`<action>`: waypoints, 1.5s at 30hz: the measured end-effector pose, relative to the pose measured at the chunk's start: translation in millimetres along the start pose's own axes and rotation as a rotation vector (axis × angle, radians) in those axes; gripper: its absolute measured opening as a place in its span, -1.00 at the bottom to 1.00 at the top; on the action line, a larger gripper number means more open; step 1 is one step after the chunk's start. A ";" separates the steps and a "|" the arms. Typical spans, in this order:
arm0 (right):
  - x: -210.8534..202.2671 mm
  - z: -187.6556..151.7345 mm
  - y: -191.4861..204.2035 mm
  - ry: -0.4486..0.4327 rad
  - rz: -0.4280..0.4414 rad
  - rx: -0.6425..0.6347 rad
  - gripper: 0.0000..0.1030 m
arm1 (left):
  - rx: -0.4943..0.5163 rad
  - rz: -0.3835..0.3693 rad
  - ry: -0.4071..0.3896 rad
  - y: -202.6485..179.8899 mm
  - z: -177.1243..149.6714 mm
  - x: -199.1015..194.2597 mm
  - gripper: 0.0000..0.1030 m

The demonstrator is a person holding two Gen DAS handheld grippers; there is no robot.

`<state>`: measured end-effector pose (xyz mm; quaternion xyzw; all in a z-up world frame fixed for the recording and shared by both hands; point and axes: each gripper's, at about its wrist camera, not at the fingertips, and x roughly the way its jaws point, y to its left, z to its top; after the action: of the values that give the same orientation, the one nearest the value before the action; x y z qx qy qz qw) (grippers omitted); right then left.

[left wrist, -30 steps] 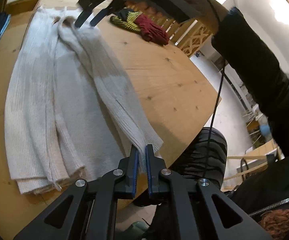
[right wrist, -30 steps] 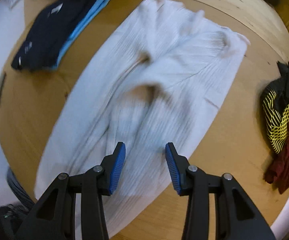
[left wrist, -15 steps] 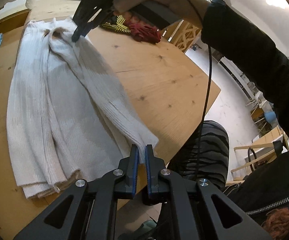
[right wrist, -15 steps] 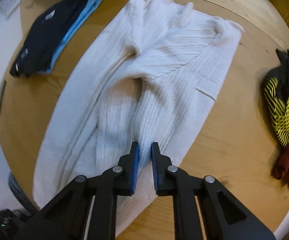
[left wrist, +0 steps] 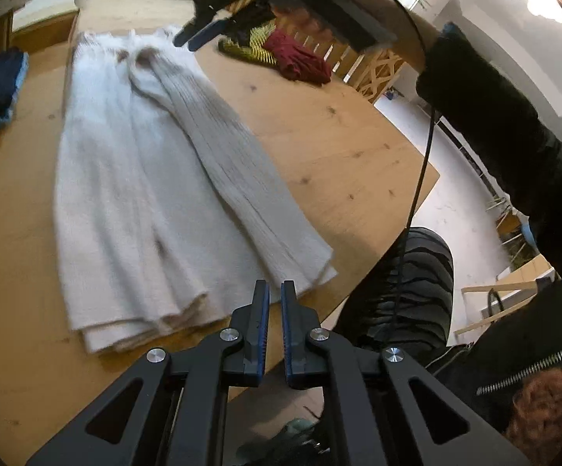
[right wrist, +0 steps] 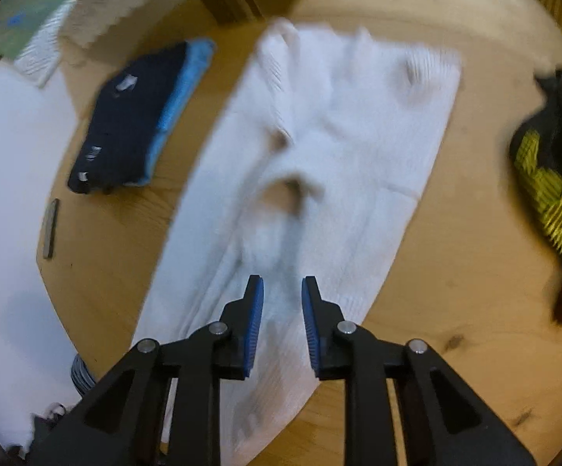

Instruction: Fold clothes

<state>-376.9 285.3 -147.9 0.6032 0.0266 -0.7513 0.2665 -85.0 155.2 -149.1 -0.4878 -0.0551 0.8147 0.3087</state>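
A white ribbed sweater lies lengthwise on the wooden table, with one sleeve folded along its body. The sleeve's cuff rests flat near the table's front edge. Just short of that cuff my left gripper hovers, its fingers closed to a thin slit with nothing between them. My right gripper stands open above the sweater near its far end, and holds nothing. The left wrist view shows the right gripper raised over the collar end.
A folded dark blue garment lies beside the sweater. A yellow-black and red heap of clothes sits on the opposite side. The person's striped leg is at the table's front edge. Bare wood lies between sweater and heap.
My right gripper shut on the sweater, then opened and lifted off. My left gripper drew back from the sleeve cuff, which now lies flat on the table.
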 end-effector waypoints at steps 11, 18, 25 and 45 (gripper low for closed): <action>18.1 -23.7 1.7 0.003 -0.011 -0.036 -0.54 | 0.015 0.056 -0.033 14.8 9.2 -20.9 -0.92; 21.2 -92.6 26.0 0.068 0.005 -0.124 -0.54 | 0.027 0.105 -0.020 34.3 1.1 -33.5 -0.92; 19.7 -105.2 52.8 0.004 -0.073 -0.156 -0.51 | 0.072 0.147 0.007 41.6 3.1 -33.4 -0.91; 3.6 -100.1 57.8 -0.083 -0.045 -0.075 -0.52 | 0.293 0.123 0.241 38.6 0.2 -2.1 -0.48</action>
<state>-263.1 270.7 -162.0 0.5606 0.0572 -0.7798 0.2728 -101.7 123.1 -162.5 -0.5341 0.1312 0.7672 0.3301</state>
